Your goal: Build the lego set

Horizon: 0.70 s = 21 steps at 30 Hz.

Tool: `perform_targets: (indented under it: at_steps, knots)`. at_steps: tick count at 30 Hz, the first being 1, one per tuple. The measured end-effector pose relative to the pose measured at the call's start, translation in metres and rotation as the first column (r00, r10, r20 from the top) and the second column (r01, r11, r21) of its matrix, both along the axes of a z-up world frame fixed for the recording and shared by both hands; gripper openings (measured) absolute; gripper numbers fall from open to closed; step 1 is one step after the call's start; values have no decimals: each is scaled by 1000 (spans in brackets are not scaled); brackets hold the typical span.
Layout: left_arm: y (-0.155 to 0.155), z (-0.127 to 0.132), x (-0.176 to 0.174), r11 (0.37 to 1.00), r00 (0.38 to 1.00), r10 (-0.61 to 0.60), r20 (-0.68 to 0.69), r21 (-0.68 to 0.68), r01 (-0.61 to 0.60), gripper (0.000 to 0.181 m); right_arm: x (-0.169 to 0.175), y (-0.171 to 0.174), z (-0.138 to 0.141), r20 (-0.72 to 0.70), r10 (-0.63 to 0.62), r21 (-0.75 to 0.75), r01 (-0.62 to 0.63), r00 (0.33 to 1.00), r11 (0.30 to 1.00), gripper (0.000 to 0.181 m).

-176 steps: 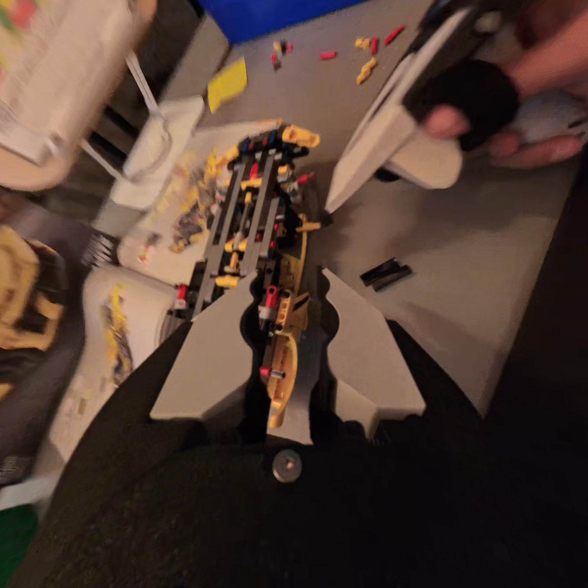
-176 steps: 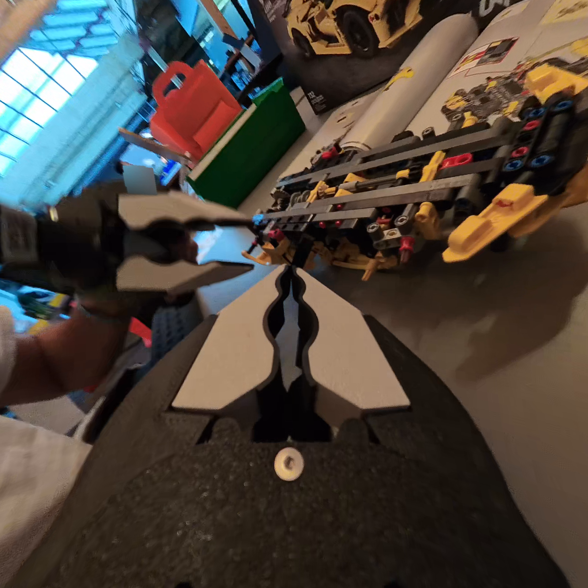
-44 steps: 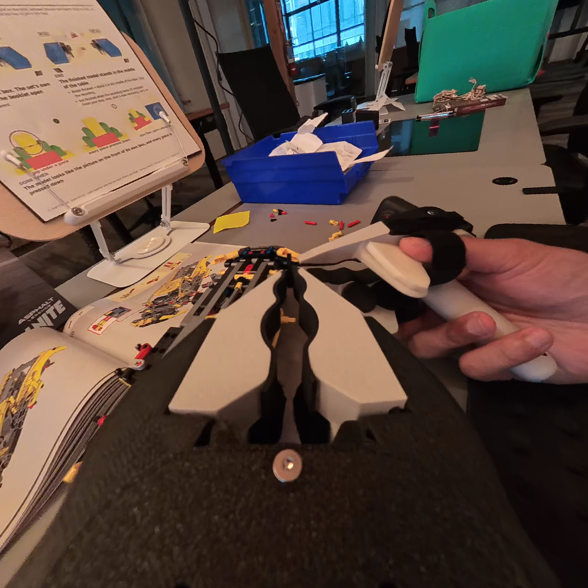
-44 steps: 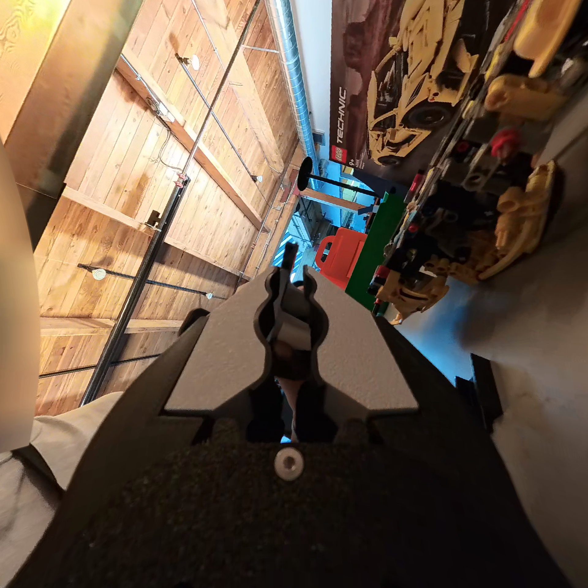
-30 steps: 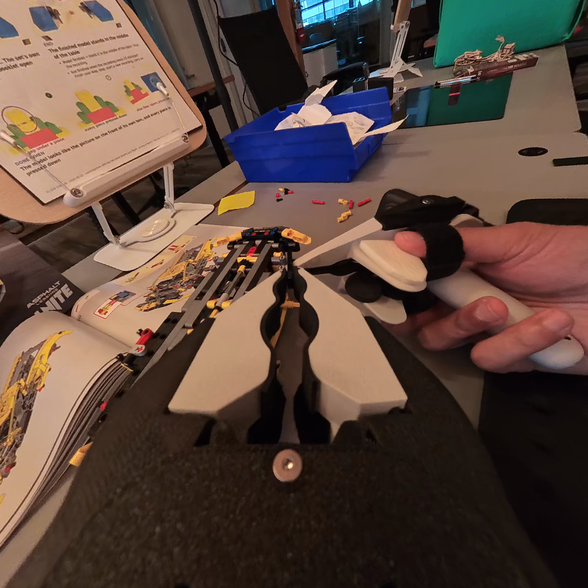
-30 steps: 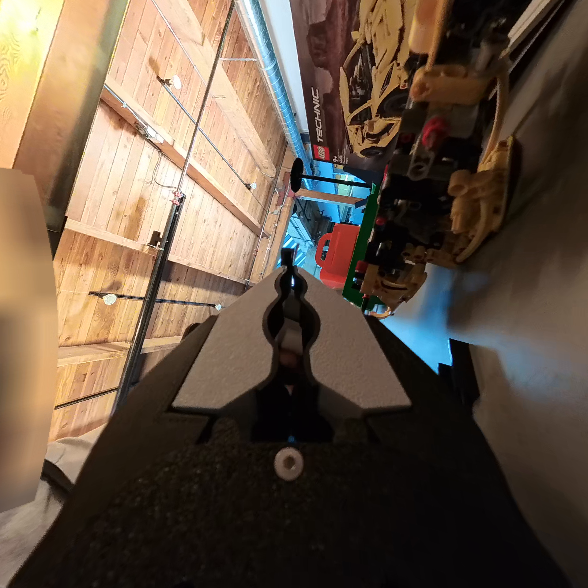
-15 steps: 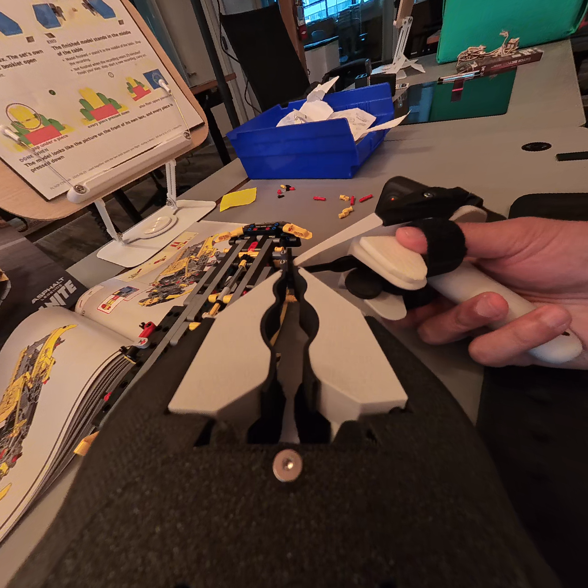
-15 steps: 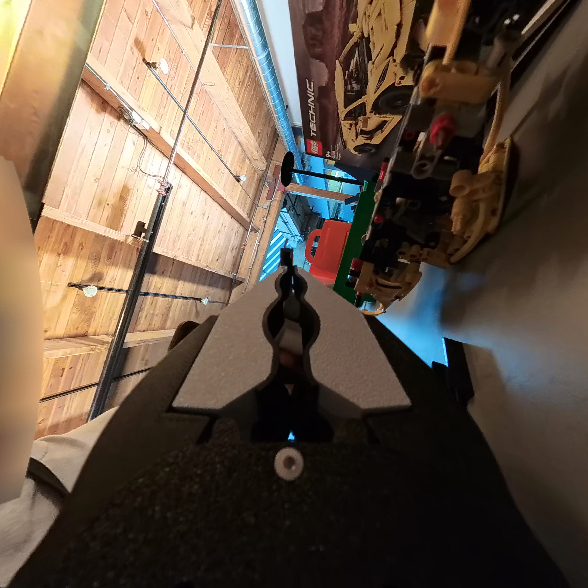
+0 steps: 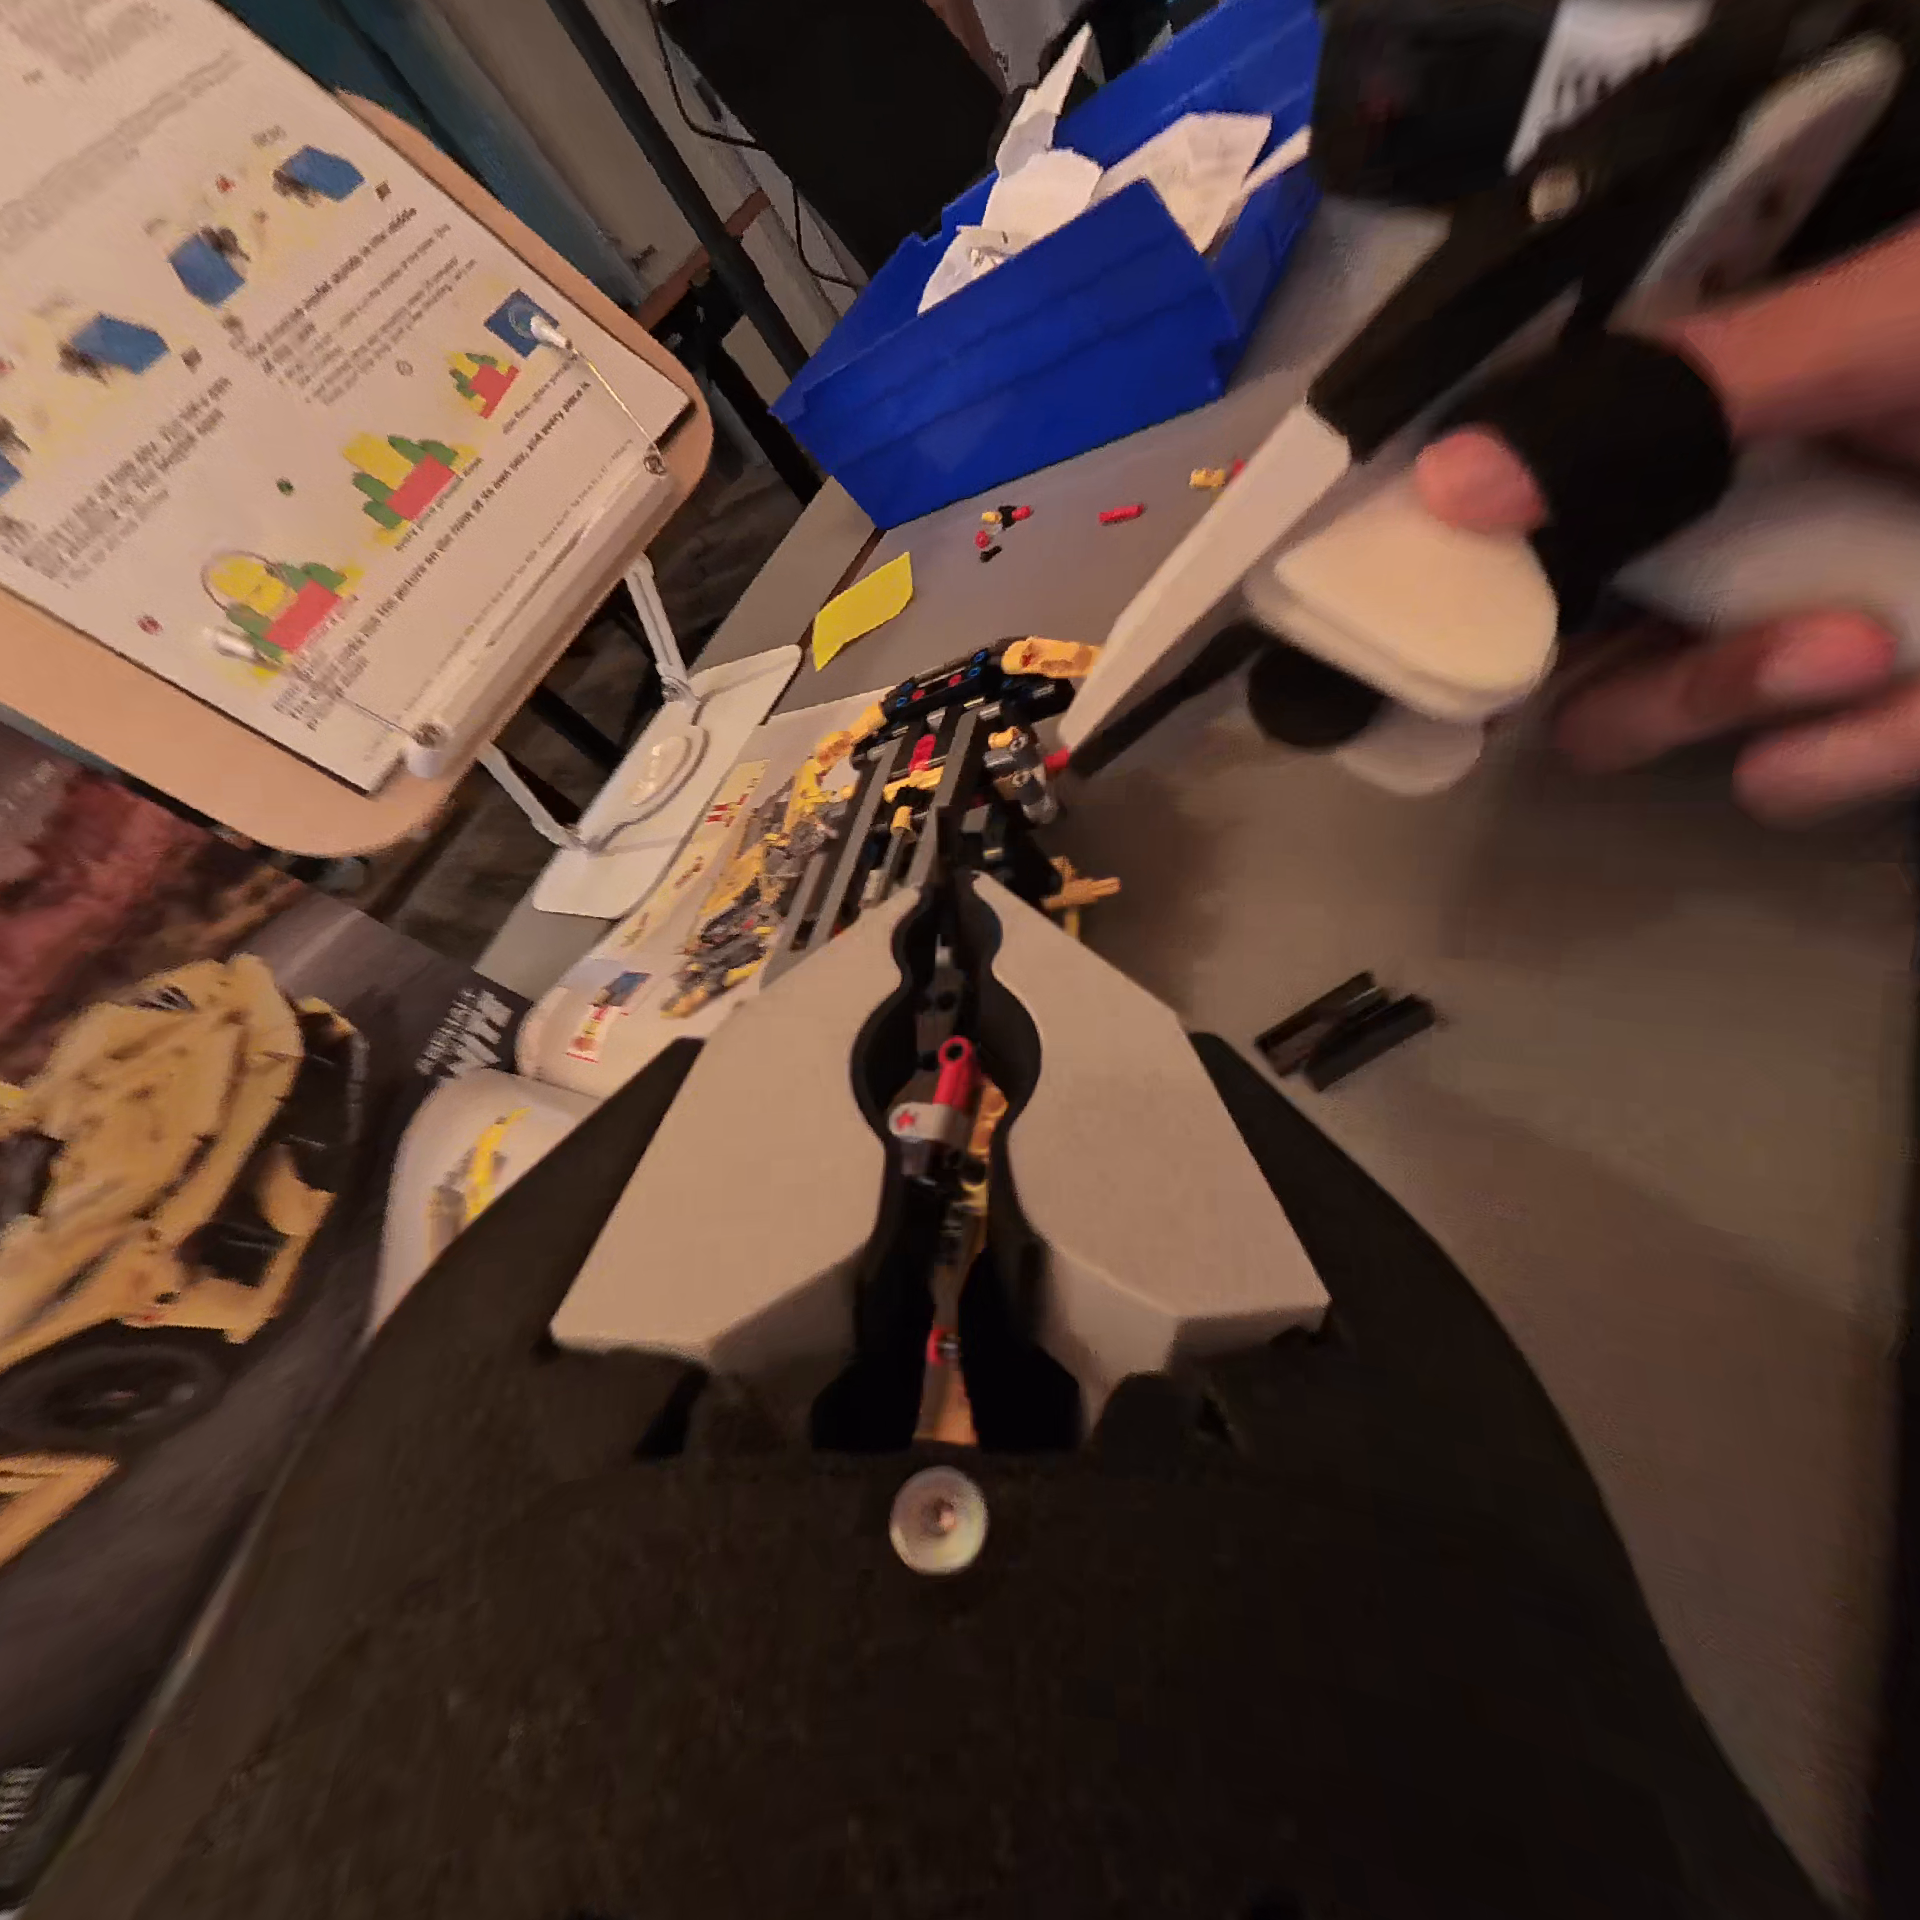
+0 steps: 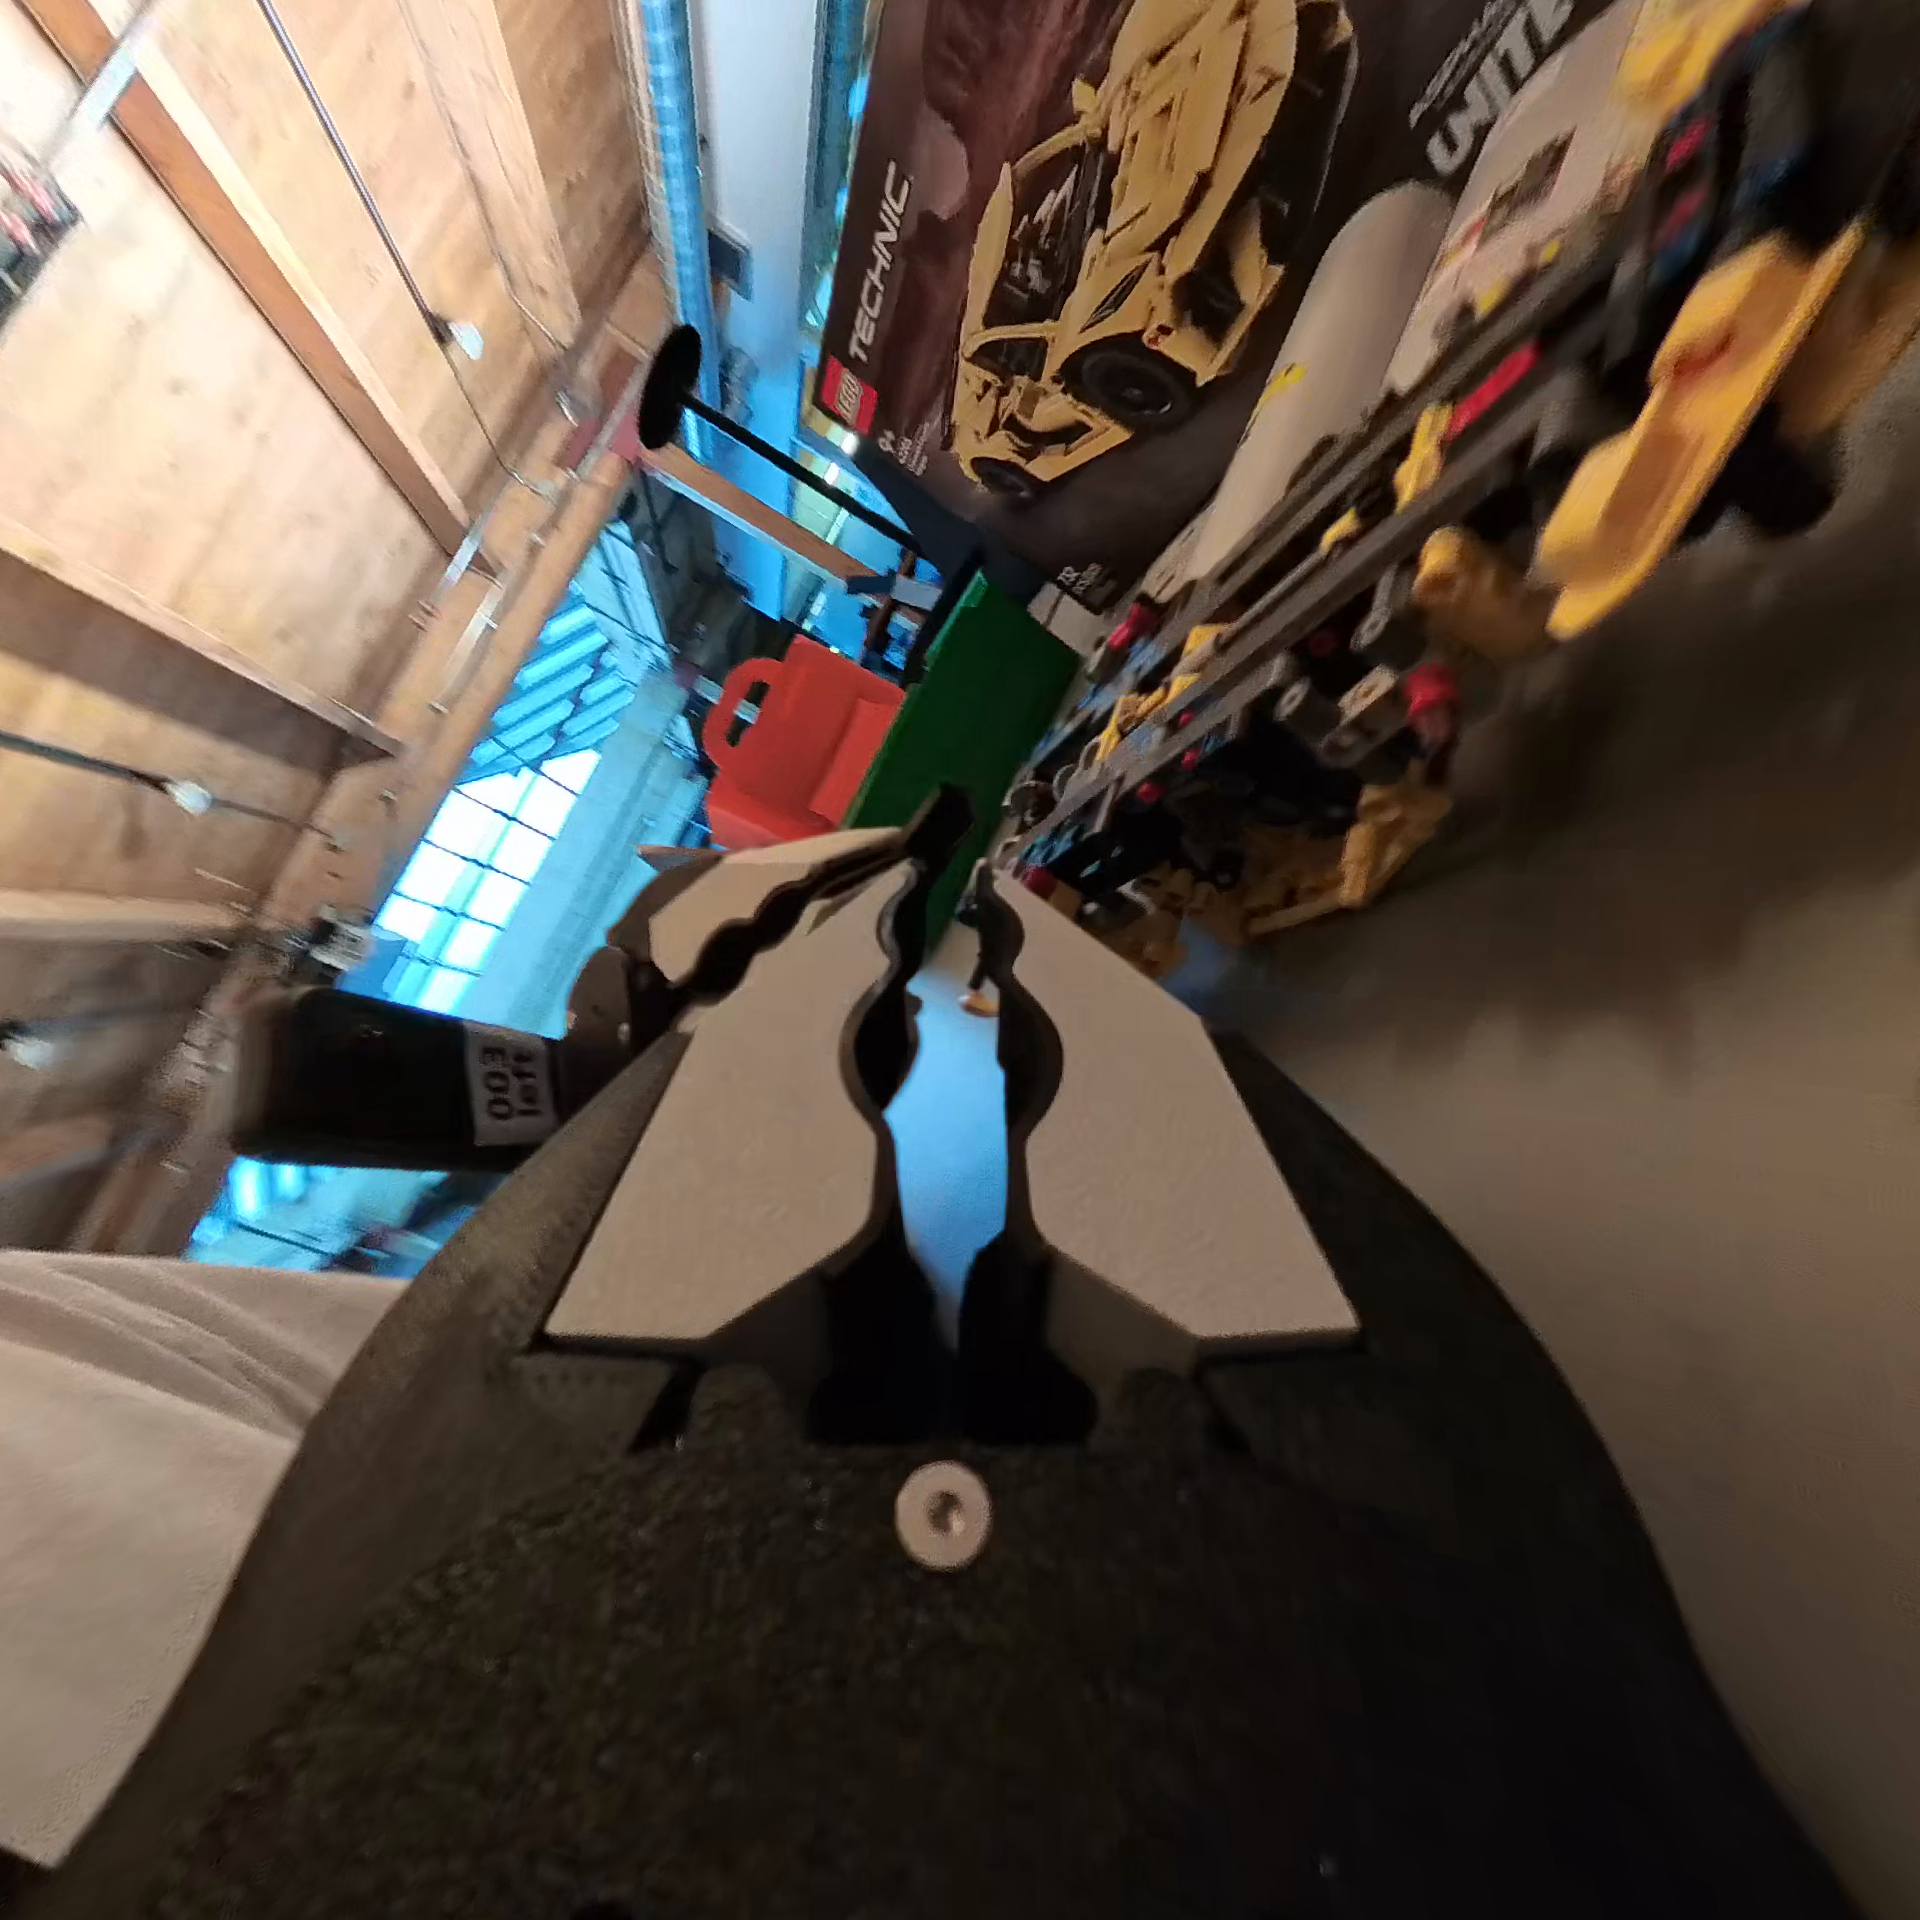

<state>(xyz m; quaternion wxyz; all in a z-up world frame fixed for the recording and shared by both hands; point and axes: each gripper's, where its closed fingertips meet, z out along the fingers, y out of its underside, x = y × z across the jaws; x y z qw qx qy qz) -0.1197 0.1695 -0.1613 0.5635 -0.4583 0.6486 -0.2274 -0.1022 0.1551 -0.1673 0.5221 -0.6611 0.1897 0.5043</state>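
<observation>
The lego model, a long black, grey and yellow chassis, lies on the grey table. My left gripper is shut on its near end; a red pin and yellow parts show between the fingers. My right gripper, in a person's hand, hovers by the model's far right side. In the right wrist view the right gripper is slightly open with nothing clearly between its fingers. The model runs to the upper right there. The left gripper reaches in from the left, its tips at the model's end.
Two black beams lie on the table to the right. Behind are a blue bin, loose small pieces, a yellow note, an instruction board on a stand, an open booklet and the set box. The grippers are tip to tip, or close to it.
The right gripper has opened and lifted away from the model; the black piece it held is no longer between its fingers. The left view now looks steeply down along the model.
</observation>
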Motion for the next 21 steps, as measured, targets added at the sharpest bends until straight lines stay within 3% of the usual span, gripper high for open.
perform_targets:
  at_steps: [3, 6, 9, 11, 14, 21]
  knots:
    - [3, 2, 1, 956, 999, 6, -54, 292, 10, 2, 16, -8, 6, 198, -13, 71, -1, 980, 997, 6]
    - [-2, 4, 4, 769, 994, 24, -103, 638, 47, 3, 28, -16, 10, 358, -40, 107, 1, 933, 994, 4]
    - [-13, 11, 8, 565, 994, 12, -106, 821, 81, 2, 22, -24, 23, 361, -9, 188, -64, 932, 980, 6]
    - [-23, 21, 11, 447, 996, -12, -91, 891, 87, 3, 11, -28, 27, 308, 60, 210, -129, 950, 969, 13]
    - [-36, 33, 13, 329, 996, -54, -72, 940, 86, 3, 2, -32, 32, 220, 146, 229, -196, 965, 953, 18]
    - [-58, 37, 16, 117, 985, -149, -89, 987, 107, 3, 2, -39, 45, -1, 269, 292, -257, 963, 921, 10]
